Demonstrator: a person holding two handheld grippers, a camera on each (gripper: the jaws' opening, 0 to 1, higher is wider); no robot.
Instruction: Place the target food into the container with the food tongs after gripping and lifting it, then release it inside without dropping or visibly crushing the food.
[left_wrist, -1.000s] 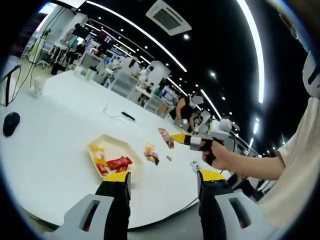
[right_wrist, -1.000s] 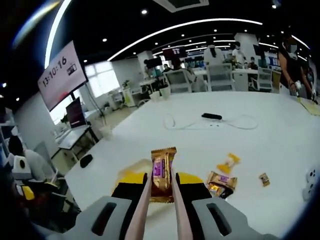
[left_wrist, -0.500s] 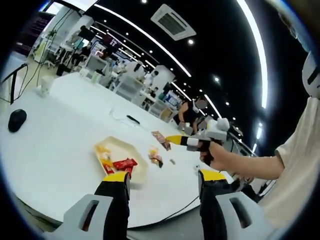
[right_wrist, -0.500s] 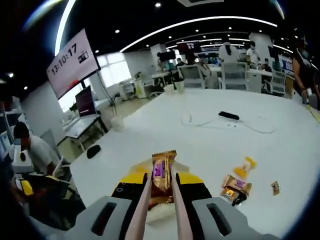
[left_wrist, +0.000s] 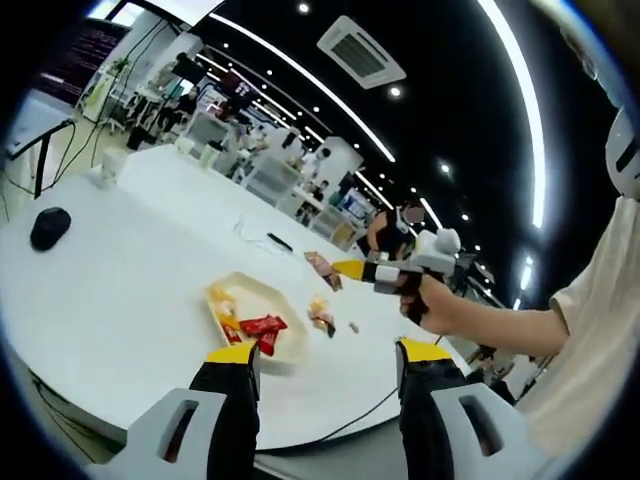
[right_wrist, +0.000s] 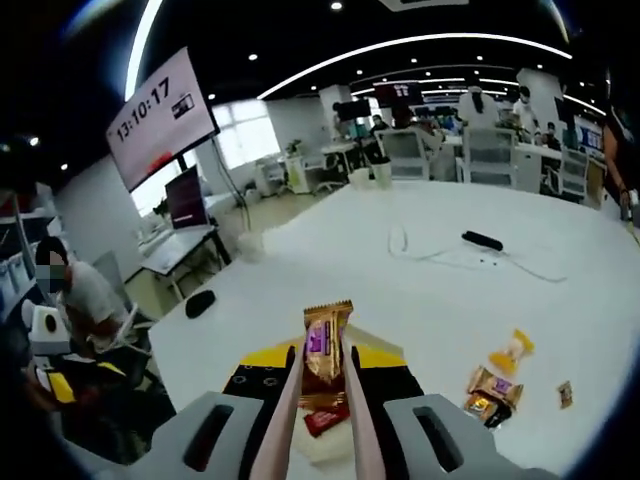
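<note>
In the right gripper view my right gripper (right_wrist: 322, 360) is shut on a pair of pale food tongs (right_wrist: 283, 410). The tongs pinch a gold and purple snack packet (right_wrist: 325, 338), held upright and uncrushed above the cream tray (right_wrist: 377, 338). A red packet (right_wrist: 326, 418) lies in the tray below. In the left gripper view my left gripper (left_wrist: 330, 352) hangs open with nothing between its jaws, near the table's front edge. Just beyond it the tray (left_wrist: 250, 293) holds yellow and red packets. A hand holds the right gripper (left_wrist: 352, 269) with the packet (left_wrist: 321, 265) over the tray's far side.
Loose snack packets (right_wrist: 489, 384) lie right of the tray, also seen in the left gripper view as loose packets (left_wrist: 322, 314). A black mouse (left_wrist: 49, 227) sits at the left. A cable and a black bar (right_wrist: 482, 240) lie farther back. A seated person (right_wrist: 82, 300) is beyond the table's edge.
The right gripper has carried the packet leftward, from beside the loose snacks to above the tray. The left gripper stays open; its view has only shifted slightly.
</note>
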